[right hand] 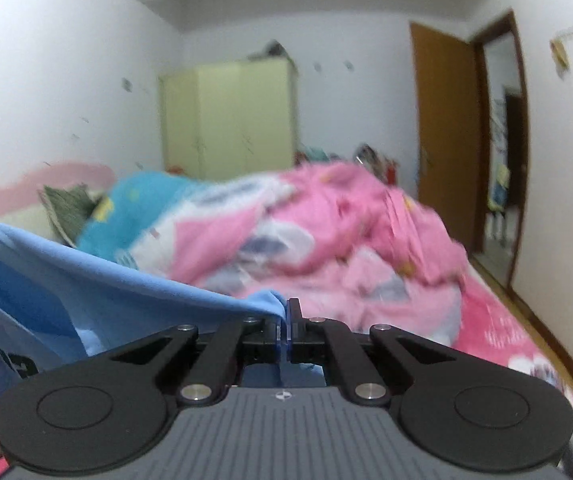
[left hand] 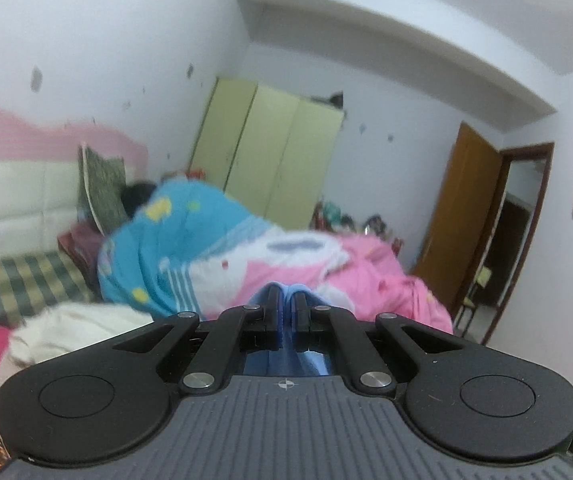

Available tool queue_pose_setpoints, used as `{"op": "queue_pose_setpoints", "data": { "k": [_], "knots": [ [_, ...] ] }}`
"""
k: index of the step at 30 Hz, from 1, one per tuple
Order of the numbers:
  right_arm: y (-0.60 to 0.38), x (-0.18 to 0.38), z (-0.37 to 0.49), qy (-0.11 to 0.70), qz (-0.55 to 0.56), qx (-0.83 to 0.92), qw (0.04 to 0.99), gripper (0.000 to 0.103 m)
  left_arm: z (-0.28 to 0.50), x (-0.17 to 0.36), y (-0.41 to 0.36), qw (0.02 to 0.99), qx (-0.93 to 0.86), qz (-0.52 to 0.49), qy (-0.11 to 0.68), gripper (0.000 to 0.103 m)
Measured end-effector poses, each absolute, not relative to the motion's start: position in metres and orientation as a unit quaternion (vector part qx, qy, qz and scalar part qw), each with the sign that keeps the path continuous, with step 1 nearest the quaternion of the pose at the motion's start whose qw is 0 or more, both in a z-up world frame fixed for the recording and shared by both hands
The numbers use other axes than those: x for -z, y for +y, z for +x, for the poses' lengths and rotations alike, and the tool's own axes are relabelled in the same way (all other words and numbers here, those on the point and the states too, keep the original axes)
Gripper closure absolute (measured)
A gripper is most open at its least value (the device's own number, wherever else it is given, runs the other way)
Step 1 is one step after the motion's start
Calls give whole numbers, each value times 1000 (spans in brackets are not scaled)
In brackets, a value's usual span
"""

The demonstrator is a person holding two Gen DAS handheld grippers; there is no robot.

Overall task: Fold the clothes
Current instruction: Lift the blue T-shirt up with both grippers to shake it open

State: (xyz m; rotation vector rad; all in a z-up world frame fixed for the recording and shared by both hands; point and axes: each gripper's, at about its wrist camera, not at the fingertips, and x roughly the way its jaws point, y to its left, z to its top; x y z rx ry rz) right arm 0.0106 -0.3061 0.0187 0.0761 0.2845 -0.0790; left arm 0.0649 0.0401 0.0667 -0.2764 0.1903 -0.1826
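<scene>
Blue garment (right hand: 46, 276), one, clenched by left tool (left hand: 286, 300) and right tool (right hand: 287, 312).

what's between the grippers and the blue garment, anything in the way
Nothing visible. The left gripper is shut on a fold of the blue garment, and the right gripper is shut on its edge. The heaped quilt lies beyond on the bed, apart from both grips.

Garment (right hand: 86, 276) light blue; quilt (left hand: 246, 256) pink-blue (cartoon print); wardrobe (left hand: 270, 152) pale yellow-green; pillow (left hand: 26, 284) checked.
</scene>
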Motion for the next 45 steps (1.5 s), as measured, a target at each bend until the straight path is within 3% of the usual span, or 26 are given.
{"op": "queue_pose_setpoints", "data": {
  "k": [13,21,33,45],
  "knots": [
    [-304,-120,-67,85,79,-26,993,101,22,-135,60,985,94,-126,65,102],
    [-287,-117,-39,121,67,21,990,101,68,-107,77,970,138,-168,109,102],
    [-287,-14,102,280,80,128,948,101,205,18,72,945,169,-194,202,102],
    [-351,162,253,296,169,158,927,101,363,158,0,944,164,-106,267,102]
  ]
}}
